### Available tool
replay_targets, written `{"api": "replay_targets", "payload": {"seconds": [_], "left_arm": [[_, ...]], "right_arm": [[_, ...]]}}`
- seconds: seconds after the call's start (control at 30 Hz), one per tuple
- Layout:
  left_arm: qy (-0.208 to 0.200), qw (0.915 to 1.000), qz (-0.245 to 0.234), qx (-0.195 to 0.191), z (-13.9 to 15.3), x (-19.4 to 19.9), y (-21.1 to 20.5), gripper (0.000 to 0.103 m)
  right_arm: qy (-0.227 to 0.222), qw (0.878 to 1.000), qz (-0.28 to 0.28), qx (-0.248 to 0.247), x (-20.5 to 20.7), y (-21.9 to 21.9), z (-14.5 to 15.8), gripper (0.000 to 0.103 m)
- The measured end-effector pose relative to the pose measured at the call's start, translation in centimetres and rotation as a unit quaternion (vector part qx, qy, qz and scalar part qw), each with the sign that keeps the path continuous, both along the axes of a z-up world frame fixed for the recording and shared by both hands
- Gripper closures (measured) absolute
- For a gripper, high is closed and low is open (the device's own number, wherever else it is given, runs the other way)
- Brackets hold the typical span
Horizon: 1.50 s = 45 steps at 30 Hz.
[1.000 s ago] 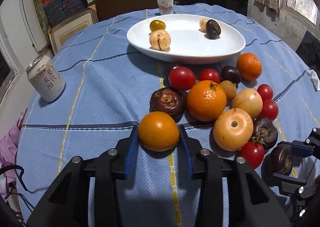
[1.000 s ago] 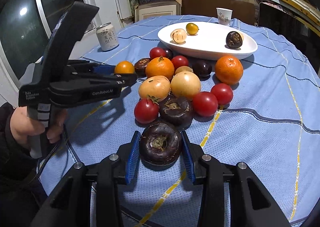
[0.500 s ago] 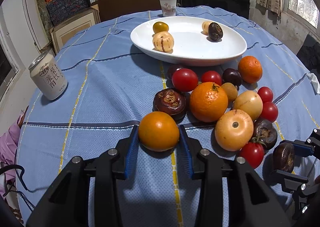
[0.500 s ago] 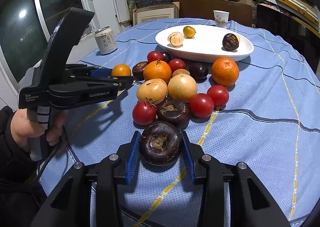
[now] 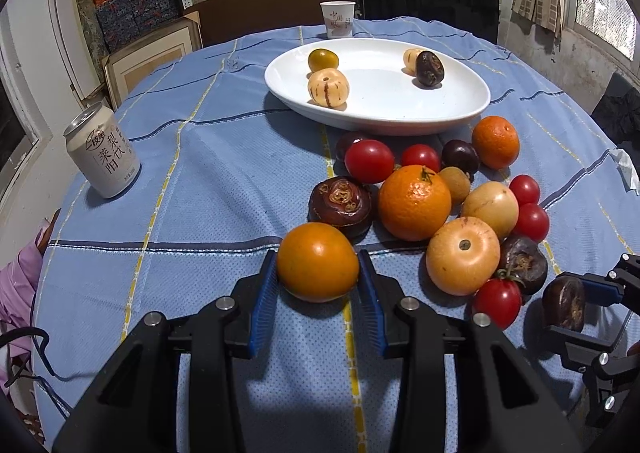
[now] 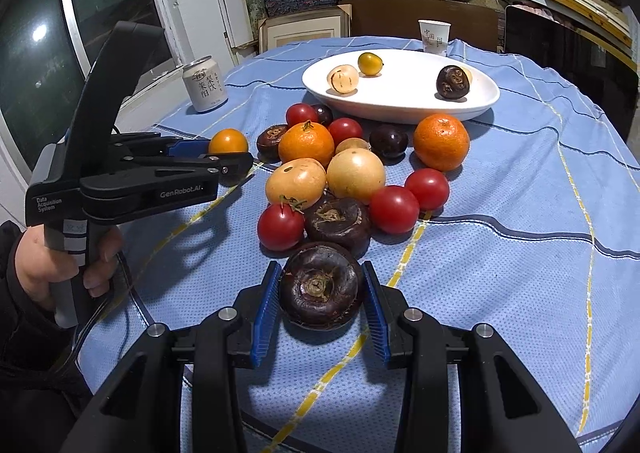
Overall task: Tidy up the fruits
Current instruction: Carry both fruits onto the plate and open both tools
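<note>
Nothing shifted since earlier frames. Left tool point(image 5: 318, 285) stays clamped on smooth orange fruit point(image 5: 317, 261); right tool point(image 6: 320, 295) grips wrinkled dark-brown fruit point(image 6: 321, 285) above tabletop point(image 6: 500, 253).

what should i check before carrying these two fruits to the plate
1. Left gripper pads against the orange tomato: ok.
2. Right gripper pads against the water chestnut: ok.
3. Both fruits off the tablecloth: cannot tell.
4. Free room on the white plate: ok.
5. Fruit pile, tangerine included, lying in the way: not ok, go over it.
</note>
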<state>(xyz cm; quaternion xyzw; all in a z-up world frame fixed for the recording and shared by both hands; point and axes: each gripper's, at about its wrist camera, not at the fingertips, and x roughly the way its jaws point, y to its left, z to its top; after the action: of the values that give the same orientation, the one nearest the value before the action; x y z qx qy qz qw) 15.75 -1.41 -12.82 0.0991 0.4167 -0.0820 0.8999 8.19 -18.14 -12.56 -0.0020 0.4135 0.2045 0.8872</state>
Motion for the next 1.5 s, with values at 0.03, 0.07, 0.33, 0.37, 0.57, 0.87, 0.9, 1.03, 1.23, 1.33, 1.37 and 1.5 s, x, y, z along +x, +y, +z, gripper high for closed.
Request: {"api": "replay_targets", "payload": {"seconds": [0.03, 0.07, 0.33, 0.37, 0.57, 0.87, 0.9, 1.03, 1.23, 1.33, 1.37, 1.5], "left_arm": [[0.0, 1.0, 0.0, 0.0, 0.0, 0.0, 0.0, 0.065], [0.0, 1.0, 0.0, -0.001, 0.0, 0.0, 0.0, 0.065], [-0.002, 1.0, 0.001, -0.003, 0.2, -0.3, 0.1, 0.065], [-0.002, 1.0, 0.002, -0.004, 0.3, -0.3, 0.2, 0.065], [-0.024, 0.9994, -0.004, -0.024, 2.5, -1.6, 0.6, 0.065], [-0.069, 0.9962, -0.03, -0.044, 8.3, -1.1, -0.9, 0.065], [-0.071, 0.9959, -0.033, -0.045, 8.7, -0.7, -1.2, 0.065], [-0.078, 0.995, -0.045, -0.043, 10.0, 1.7, -3.3, 0.065], [-0.067, 0.9963, -0.035, -0.041, 9.6, 8.4, -5.3, 0.065], [-0.048, 0.9978, -0.023, -0.038, 8.2, 12.3, -5.7, 0.065], [-0.042, 0.9981, -0.021, -0.039, 7.8, 13.2, -5.7, 0.065], [-0.014, 0.9991, -0.015, -0.037, 5.5, 16.9, -6.4, 0.065]], "right_arm": [[0.0, 1.0, 0.0, 0.0, 0.0, 0.0, 0.0, 0.063], [-0.001, 1.0, 0.0, 0.0, 0.0, 0.0, 0.0, 0.063], [0.001, 1.0, -0.001, 0.002, 0.0, 0.0, 0.0, 0.063], [0.001, 1.0, -0.003, 0.003, 0.0, 0.0, 0.0, 0.063], [-0.001, 1.0, -0.014, 0.009, 0.3, -1.1, 1.2, 0.063], [-0.066, 0.997, -0.037, 0.006, 3.9, -4.2, 7.9, 0.063], [-0.071, 0.997, -0.039, 0.003, 4.4, -4.4, 8.3, 0.063], [-0.086, 0.995, -0.044, -0.008, 7.7, -5.0, 9.7, 0.063], [-0.082, 0.996, -0.038, -0.025, 13.7, -4.4, 8.7, 0.062], [-0.073, 0.996, -0.029, -0.035, 16.2, -3.6, 7.5, 0.062], [-0.069, 0.997, -0.026, -0.039, 17.1, -3.3, 6.9, 0.062], [-0.055, 0.997, -0.024, -0.04, 19.7, -2.7, 5.0, 0.062]]}}
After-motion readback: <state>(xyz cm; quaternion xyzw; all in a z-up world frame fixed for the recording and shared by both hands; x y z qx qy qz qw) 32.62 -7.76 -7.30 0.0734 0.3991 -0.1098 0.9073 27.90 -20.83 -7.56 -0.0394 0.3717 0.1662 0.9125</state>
